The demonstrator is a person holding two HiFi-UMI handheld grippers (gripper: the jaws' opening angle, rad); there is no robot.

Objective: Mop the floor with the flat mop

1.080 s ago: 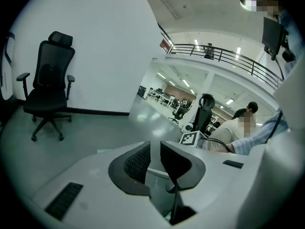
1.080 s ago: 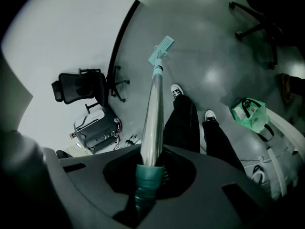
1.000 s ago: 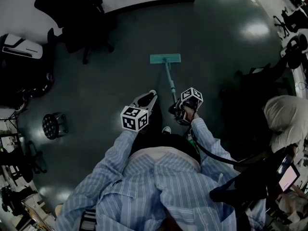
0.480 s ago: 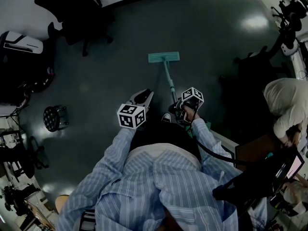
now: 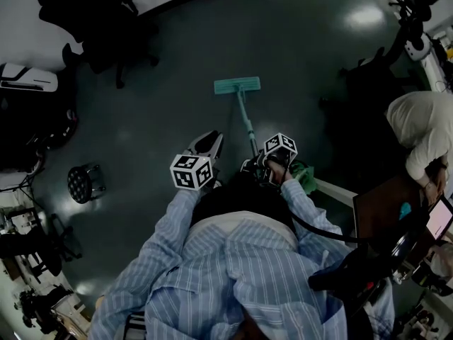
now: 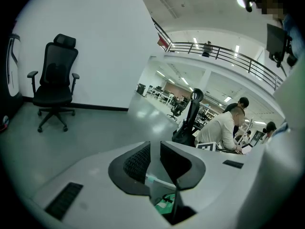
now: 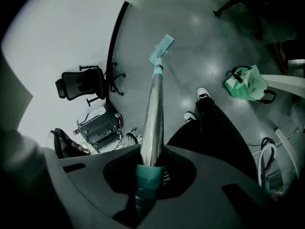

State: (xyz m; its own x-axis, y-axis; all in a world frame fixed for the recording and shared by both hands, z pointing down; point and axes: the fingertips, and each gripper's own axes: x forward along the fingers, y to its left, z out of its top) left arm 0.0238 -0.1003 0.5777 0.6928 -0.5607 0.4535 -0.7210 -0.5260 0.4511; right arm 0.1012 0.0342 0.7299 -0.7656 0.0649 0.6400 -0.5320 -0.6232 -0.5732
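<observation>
The right gripper point(image 7: 151, 165) is clamped on the flat mop point(image 5: 238, 86), its jaws closed round the teal grip at the top end of the handle point(image 7: 154, 109); from there the metal shaft slants down and away to the teal mop head point(image 7: 162, 48), which lies flat on the floor point(image 5: 163, 105), well ahead of the person's shoes point(image 7: 204, 94). In the head view the handle runs from the right gripper point(image 5: 256, 166) straight forward to that head. The left gripper point(image 6: 155, 149) holds nothing; its jaws stand a narrow gap apart with only floor showing between them, and it hovers beside the handle – to its left, not touching it – in the head view point(image 5: 205, 144).

The floor is a smooth, dark grey-green sheet that shines under ceiling lights; a white wall point(image 6: 95, 37) with a dark skirting bounds it on the far side. A black office chair point(image 6: 57, 80) stands by that wall; a small round stool point(image 5: 85, 183) is off to the left, and a white machine point(image 5: 28, 77) sits near the left edge. A green bag point(image 7: 245, 82) rests on the floor to the right of the person's legs; further right a person in a white top point(image 5: 421, 137) bends over a desk. A railed balcony point(image 6: 224, 55) runs above the open hall – visible only from the left gripper view.
</observation>
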